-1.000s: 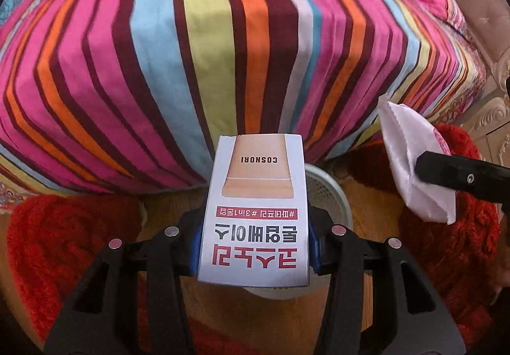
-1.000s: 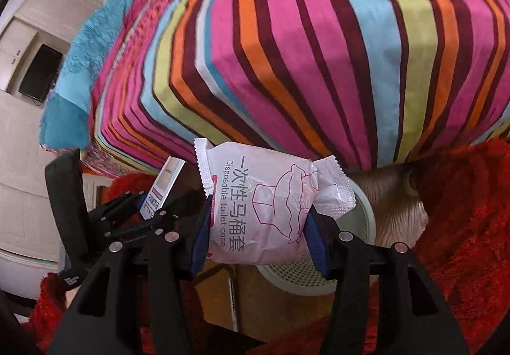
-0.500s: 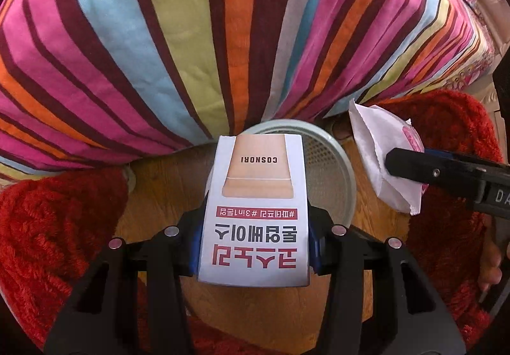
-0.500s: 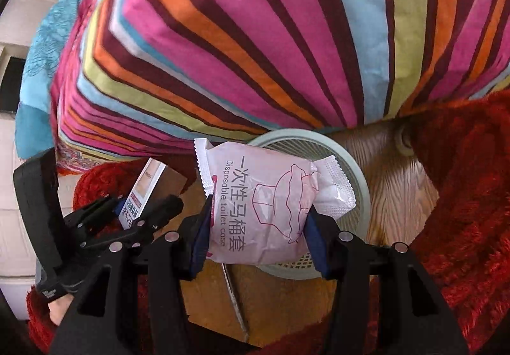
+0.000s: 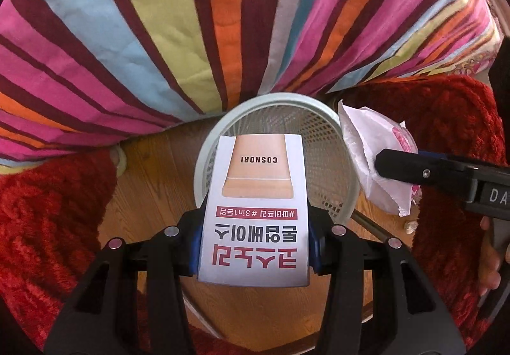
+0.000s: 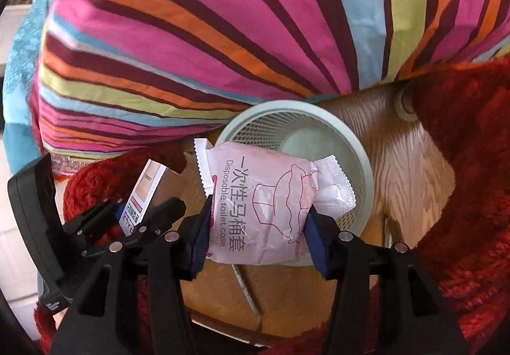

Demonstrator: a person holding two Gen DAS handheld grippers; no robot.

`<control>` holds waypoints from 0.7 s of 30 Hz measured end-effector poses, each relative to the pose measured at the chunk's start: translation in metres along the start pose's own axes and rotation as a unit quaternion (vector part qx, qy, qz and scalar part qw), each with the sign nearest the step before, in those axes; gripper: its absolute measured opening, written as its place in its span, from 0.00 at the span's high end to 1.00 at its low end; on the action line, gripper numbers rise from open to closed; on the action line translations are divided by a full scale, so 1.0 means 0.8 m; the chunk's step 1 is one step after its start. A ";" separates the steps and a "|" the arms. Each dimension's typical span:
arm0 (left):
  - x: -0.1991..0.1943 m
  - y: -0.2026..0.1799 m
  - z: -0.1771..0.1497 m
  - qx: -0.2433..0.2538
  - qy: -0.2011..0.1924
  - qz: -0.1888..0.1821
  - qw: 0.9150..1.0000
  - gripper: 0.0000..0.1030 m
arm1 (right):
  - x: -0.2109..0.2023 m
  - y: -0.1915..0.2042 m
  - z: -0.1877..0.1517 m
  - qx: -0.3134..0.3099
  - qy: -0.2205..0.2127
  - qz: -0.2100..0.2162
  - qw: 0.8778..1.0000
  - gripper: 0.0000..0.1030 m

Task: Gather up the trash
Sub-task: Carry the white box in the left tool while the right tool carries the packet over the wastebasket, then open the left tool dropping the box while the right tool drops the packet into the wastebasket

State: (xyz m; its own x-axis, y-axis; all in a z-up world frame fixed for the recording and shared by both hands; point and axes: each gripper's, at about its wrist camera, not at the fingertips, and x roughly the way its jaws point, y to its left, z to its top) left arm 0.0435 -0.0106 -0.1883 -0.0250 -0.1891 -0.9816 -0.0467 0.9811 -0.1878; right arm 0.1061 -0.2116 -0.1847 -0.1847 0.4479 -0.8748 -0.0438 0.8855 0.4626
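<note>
My left gripper (image 5: 255,246) is shut on a white carton (image 5: 255,211) with red Korean lettering, held just over the near rim of a pale green mesh waste basket (image 5: 331,163). My right gripper (image 6: 258,227) is shut on a pink-white disposable toilet-cover packet (image 6: 264,205), which hangs above the same waste basket (image 6: 360,163). In the left wrist view that packet (image 5: 369,163) and the right gripper (image 5: 395,168) show to the basket's right. In the right wrist view the carton (image 6: 143,195) and left gripper (image 6: 137,214) sit at lower left.
A bed with a striped cover (image 5: 191,20) overhangs the basket's far side. Red shaggy rugs (image 5: 44,211) lie left and right on the wood floor (image 5: 153,183). A thin metal rod (image 5: 369,224) lies by the basket. A person's fingers (image 5: 487,262) show at the right edge.
Both grippers have sunk toward the floor and tilted downward with their loads. The basket has come from mostly hidden into full view beneath them.
</note>
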 end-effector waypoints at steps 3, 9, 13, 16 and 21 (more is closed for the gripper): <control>0.017 0.006 0.002 -0.014 0.028 -0.009 0.999 0.53 | 0.011 -0.007 0.006 0.019 0.013 0.002 1.000 0.52; 0.049 0.006 0.011 -0.036 0.066 -0.018 0.997 0.53 | 0.039 -0.015 0.022 0.047 0.035 -0.001 0.998 0.52; 0.069 0.000 0.013 -0.032 0.089 -0.009 0.995 0.53 | 0.059 -0.017 0.025 0.056 0.057 -0.011 0.997 0.52; 0.078 -0.001 0.014 -0.033 0.104 -0.007 0.994 0.53 | 0.064 -0.021 0.026 0.061 0.068 -0.016 0.996 0.52; 0.098 -0.001 0.017 -0.041 0.128 -0.005 0.991 0.53 | 0.077 -0.030 0.026 0.081 0.089 -0.022 0.992 0.52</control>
State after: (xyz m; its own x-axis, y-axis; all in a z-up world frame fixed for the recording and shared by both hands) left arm 0.0555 -0.0252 -0.2654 -0.2761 -0.2139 -0.9370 -0.1290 0.9744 -0.1844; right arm 0.1164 -0.2025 -0.2526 -0.3578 0.3914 -0.8478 0.1007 0.9188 0.3817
